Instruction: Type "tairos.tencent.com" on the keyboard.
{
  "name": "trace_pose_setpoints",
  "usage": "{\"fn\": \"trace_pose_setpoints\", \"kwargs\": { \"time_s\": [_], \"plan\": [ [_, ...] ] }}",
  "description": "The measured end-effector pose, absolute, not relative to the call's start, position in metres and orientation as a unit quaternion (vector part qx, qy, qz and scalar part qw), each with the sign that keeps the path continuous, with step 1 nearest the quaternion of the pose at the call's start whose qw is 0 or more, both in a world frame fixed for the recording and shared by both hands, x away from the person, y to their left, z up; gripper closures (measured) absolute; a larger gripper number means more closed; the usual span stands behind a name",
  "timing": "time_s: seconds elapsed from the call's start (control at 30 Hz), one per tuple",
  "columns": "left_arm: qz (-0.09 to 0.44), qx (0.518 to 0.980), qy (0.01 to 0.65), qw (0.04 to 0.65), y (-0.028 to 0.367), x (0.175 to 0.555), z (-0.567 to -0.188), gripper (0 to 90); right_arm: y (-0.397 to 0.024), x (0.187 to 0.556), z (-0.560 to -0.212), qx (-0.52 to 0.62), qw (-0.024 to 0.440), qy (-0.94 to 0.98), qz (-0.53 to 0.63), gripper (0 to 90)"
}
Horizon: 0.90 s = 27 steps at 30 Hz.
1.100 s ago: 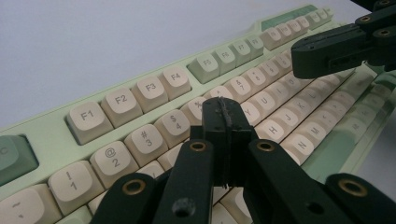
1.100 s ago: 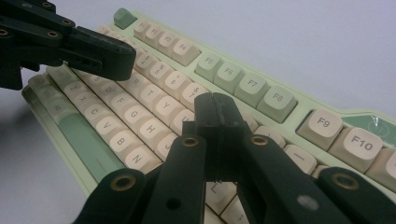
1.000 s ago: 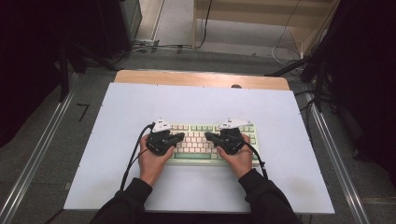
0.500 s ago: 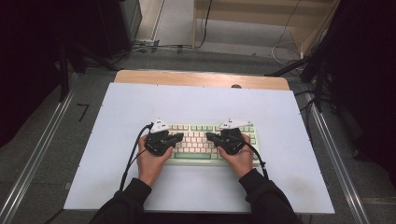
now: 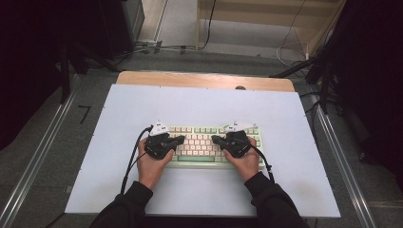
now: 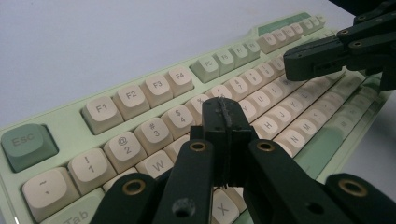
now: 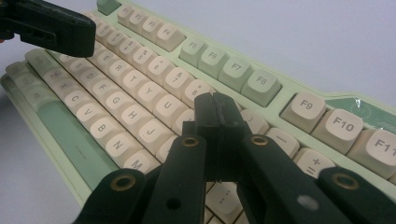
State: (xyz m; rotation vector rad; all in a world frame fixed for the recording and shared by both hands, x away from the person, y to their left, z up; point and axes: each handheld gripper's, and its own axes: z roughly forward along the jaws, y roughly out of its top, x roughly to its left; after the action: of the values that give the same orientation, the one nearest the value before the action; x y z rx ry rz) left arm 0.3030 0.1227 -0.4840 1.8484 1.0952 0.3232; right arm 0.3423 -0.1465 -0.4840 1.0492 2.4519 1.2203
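Here, from left to right. Item one: my left gripper (image 5: pixel 179 141), jaws pressed together with nothing between them, tips over the left half of the keyboard (image 5: pixel 205 142), above the number and upper letter rows. Item two: the keyboard itself, pale green with cream keys, lying on the near middle of the white table (image 5: pixel 285 123). Item three: my right gripper (image 5: pixel 216 140), jaws likewise closed and empty, tips over the keyboard's right half, pointing left toward the other gripper.
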Motion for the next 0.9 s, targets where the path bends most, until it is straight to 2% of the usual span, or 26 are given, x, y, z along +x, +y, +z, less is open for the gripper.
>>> {"fn": "trace_pose_setpoints", "kwargs": {
  "time_s": [0.9],
  "plan": [
    [0.13,0.75,0.448,0.469,0.1267,0.3011,-0.4837,90.0,-0.1506,0.3435,-0.4829,0.363,0.101,0.828,0.417,87.9]
  ]
}}
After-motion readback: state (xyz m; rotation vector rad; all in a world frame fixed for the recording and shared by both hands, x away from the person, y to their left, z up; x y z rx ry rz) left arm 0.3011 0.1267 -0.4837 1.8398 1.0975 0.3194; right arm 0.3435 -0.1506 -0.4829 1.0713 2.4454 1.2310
